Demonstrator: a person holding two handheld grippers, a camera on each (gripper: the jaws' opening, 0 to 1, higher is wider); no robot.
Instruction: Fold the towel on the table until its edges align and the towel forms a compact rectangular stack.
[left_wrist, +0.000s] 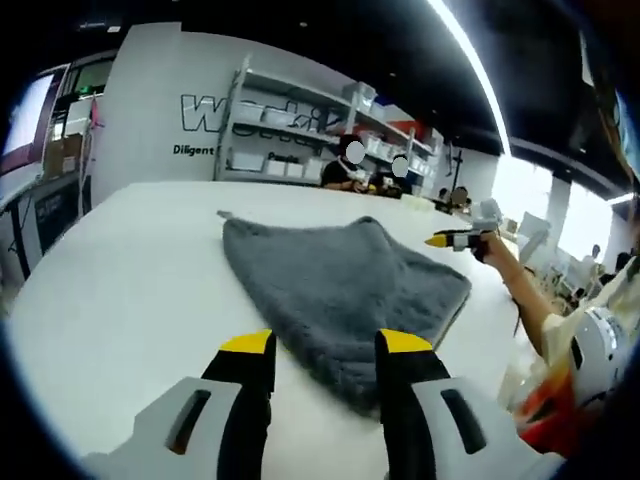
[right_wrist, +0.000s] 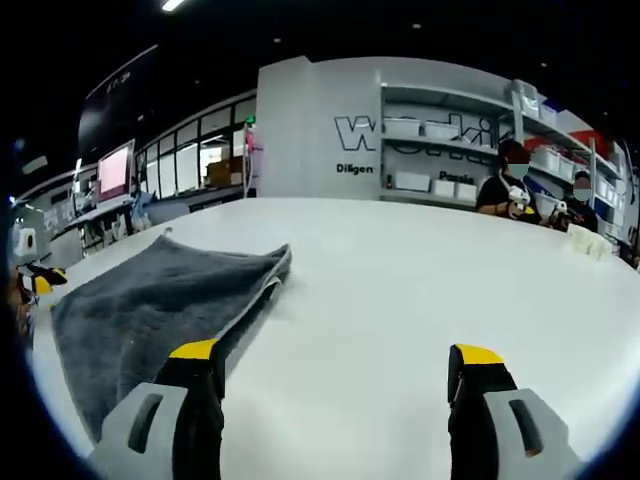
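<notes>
Towel (left_wrist: 340, 290) is the landmark: one grey towel is lying folded over on the white table (left_wrist: 130, 270), both layers showing along its thick edge in the right gripper view (right_wrist: 160, 295), edges not squarely aligned.

You are holding the left gripper (left_wrist: 325, 350) with its jaws spread apart, grasping nothing, just at the towel's near edge, one jaw over bare table and the other over the cloth. You are holding the right gripper (right_wrist: 335, 360) with its jaws wide apart and empty, beside the towel's folded edge, over bare table. In the left gripper view the right gripper is showing at the towel's far side.

Risks, as a judgement: if you are pinching only the top layer, the fold is likely to open rather than double. If you are lifting one corner alone, the soft pile is likely to drag and skew the stack. Closing a jaw on bare table beside the towel is likely to miss it altogether.

Count: one towel, one table, two grippers, several people (right_wrist: 505, 185) sitting well beyond the towel near the shelves (right_wrist: 440, 130).
</notes>
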